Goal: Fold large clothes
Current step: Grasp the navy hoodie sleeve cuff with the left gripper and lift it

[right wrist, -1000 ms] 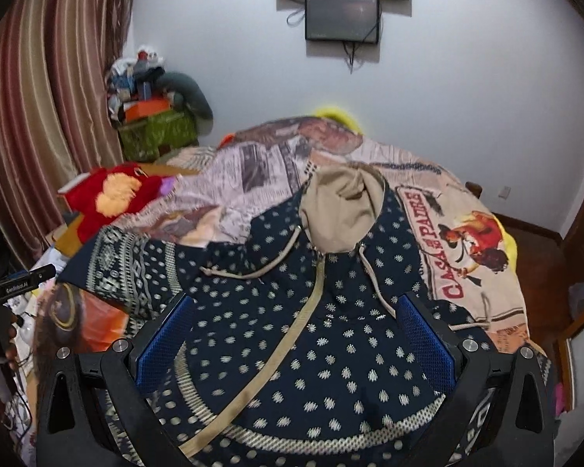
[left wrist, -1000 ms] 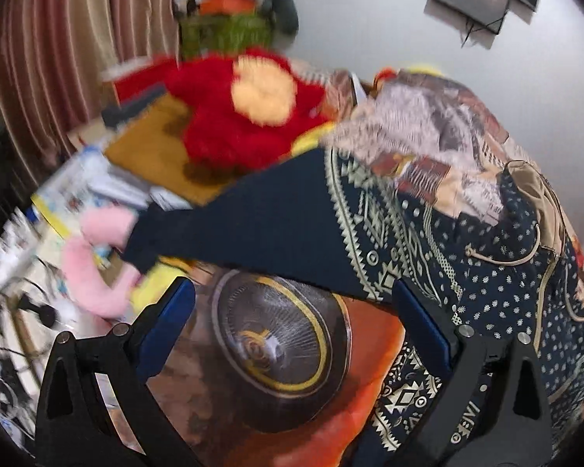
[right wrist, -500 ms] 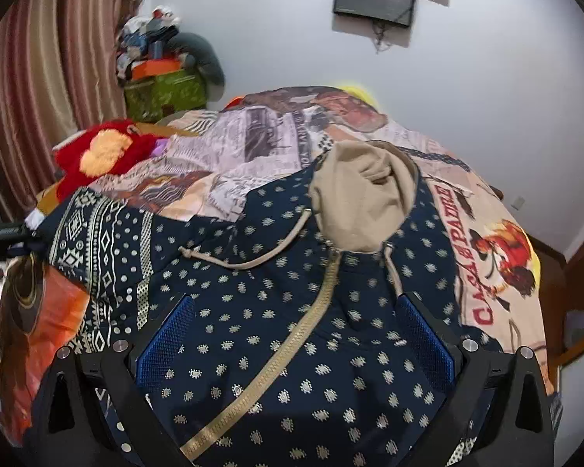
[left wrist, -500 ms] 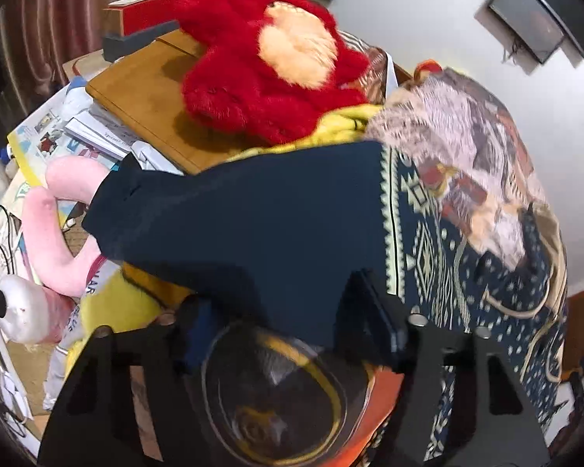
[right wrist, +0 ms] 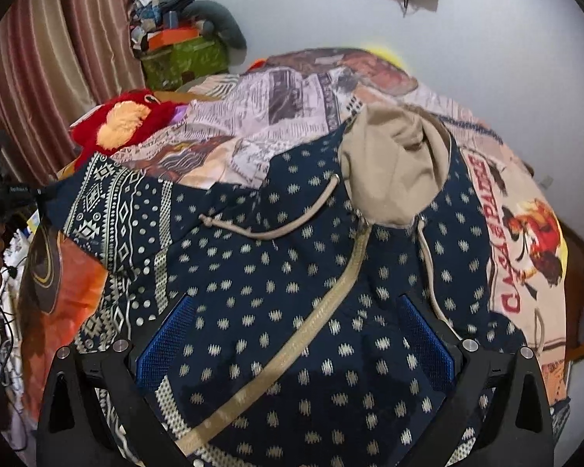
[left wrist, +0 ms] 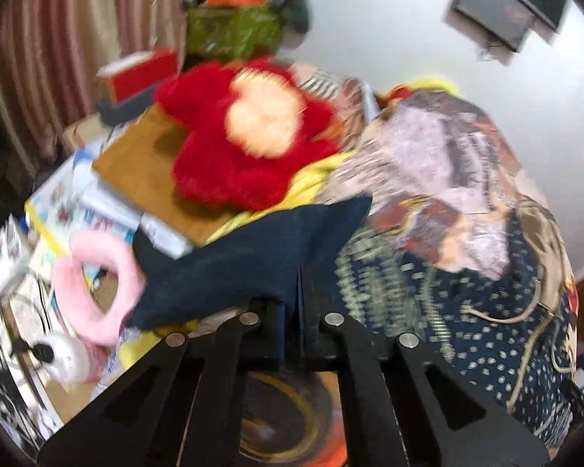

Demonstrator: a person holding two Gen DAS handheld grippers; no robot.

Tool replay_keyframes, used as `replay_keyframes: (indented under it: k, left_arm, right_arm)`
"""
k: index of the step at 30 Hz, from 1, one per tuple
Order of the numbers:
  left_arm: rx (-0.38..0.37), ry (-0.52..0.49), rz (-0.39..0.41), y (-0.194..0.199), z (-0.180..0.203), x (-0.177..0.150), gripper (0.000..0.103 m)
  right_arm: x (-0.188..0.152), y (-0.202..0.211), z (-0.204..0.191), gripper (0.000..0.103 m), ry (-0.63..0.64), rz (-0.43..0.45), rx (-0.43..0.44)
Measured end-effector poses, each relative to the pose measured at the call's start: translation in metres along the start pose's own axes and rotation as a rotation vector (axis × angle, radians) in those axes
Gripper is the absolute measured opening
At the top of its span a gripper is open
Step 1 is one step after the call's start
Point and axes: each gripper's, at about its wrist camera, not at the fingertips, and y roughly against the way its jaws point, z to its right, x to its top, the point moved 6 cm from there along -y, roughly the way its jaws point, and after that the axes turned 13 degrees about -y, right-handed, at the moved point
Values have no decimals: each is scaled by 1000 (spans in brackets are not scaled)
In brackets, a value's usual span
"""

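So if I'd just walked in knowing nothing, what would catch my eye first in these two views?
Probably the navy hooded jacket with cream dots and a beige hood, spread across the patchwork-print bedspread. Next, the fluffy red plush toy with a pale peach patch on the cluttered wooden board beside the bed. The left gripper is shut on the jacket's plain navy sleeve, while the right gripper hangs open above the jacket's front.

Both wrist views angled down, close; share hoodie [right wrist: 331, 292], left blurred
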Motion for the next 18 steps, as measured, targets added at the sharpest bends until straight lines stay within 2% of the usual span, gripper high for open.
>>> replay_keyframes:
  k: [5,10,14,18]
  left_arm:
    - [-35,-109,90,37,55,29,3]
    - [-93,-249,154,61,134,43,3]
    - [-157,-350,153,63,195,35,3]
    - [-206,-469,108,48,257,7,3]
  right_arm:
    - [-1,21,9,103,25,17,-29]
    - [-3,45,23,103,45,48,-57]
    - [-5,61,38,103,32,76,-70]
    - [-10,73,57,103,0,94,-55]
